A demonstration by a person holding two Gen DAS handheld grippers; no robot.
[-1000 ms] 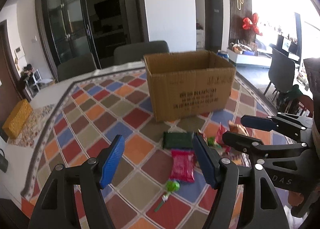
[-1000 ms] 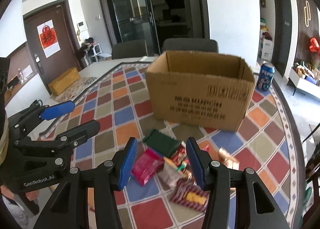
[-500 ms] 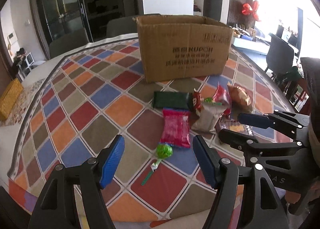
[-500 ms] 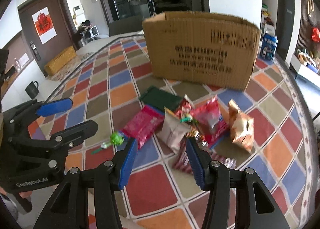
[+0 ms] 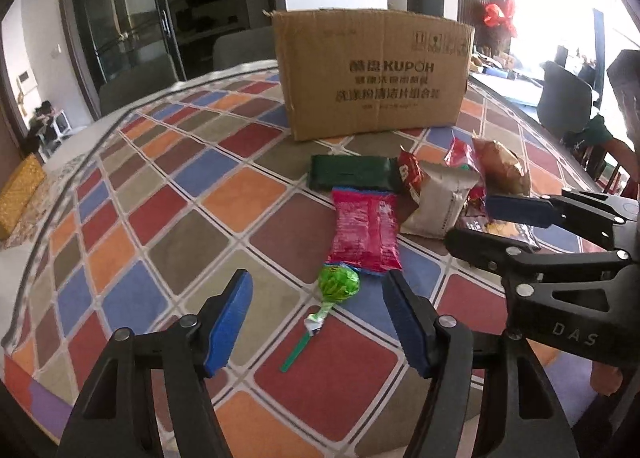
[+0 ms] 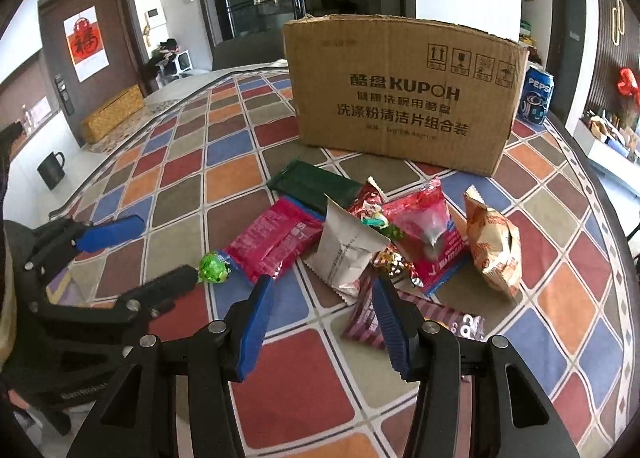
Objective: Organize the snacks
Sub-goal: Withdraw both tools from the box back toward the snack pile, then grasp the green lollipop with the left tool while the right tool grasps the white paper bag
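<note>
A green lollipop (image 5: 338, 284) lies on the checked tablecloth between the fingers of my left gripper (image 5: 318, 298), whose jaws are closing but not touching it. Beyond it lie a pink packet (image 5: 366, 232), a dark green packet (image 5: 352, 172) and a white packet (image 5: 440, 202). The open cardboard box (image 5: 376, 70) stands behind them. My right gripper (image 6: 323, 290) hangs open and holds nothing, just short of the white packet (image 6: 348, 250) and a striped purple packet (image 6: 362, 322). A red bag (image 6: 428, 226) and an orange crisp bag (image 6: 494, 246) lie to the right.
A Pepsi can (image 6: 538, 96) stands behind the box's right corner. The round table's near edge (image 5: 24, 342) runs close under both grippers. Grey chairs (image 5: 240, 46) stand at the far side. My left gripper (image 6: 168, 248) shows at the left of the right wrist view.
Both grippers have sunk toward the table and closer to the snack pile. The lollipop now lies between the left fingers, which stand slightly narrower.
</note>
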